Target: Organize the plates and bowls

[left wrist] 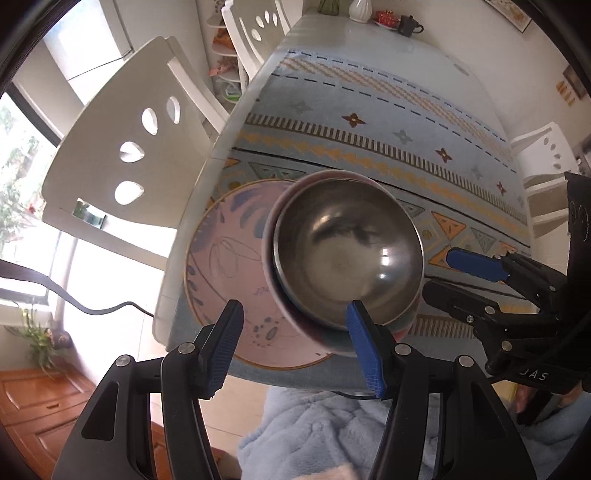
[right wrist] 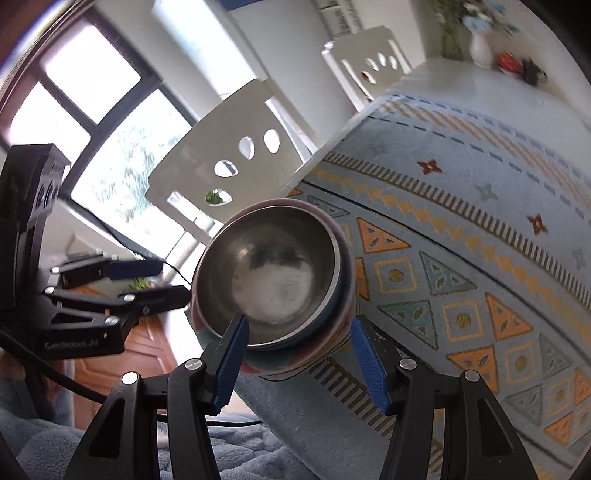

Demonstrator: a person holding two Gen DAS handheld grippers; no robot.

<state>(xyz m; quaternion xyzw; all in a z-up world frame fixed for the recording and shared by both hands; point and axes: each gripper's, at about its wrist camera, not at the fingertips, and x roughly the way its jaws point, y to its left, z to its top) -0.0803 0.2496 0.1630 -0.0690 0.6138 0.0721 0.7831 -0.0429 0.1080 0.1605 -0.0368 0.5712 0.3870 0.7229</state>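
Observation:
A steel bowl (left wrist: pixel 347 251) sits nested inside a striped ceramic bowl (left wrist: pixel 402 330), which rests on a pink plate (left wrist: pixel 225 258) with blue leaf marks at the table's near left corner. My left gripper (left wrist: pixel 295 347) is open, its fingers above the plate and the bowls' near rim. My right gripper (right wrist: pixel 299 362) is open, its blue pads on either side of the nested steel bowl (right wrist: pixel 269 269) and ceramic bowl (right wrist: pixel 295 358); the plate is hidden in that view. The right gripper also shows in the left wrist view (left wrist: pixel 458 275), just right of the bowls.
A patterned blue cloth (left wrist: pixel 369 122) covers the table. White chairs (left wrist: pixel 122 147) stand at the left side. A white vase (left wrist: pixel 360 9), a red pot and a dark cup (left wrist: pixel 408 24) stand at the far end. A blue fleece (left wrist: pixel 332 424) lies below the near edge.

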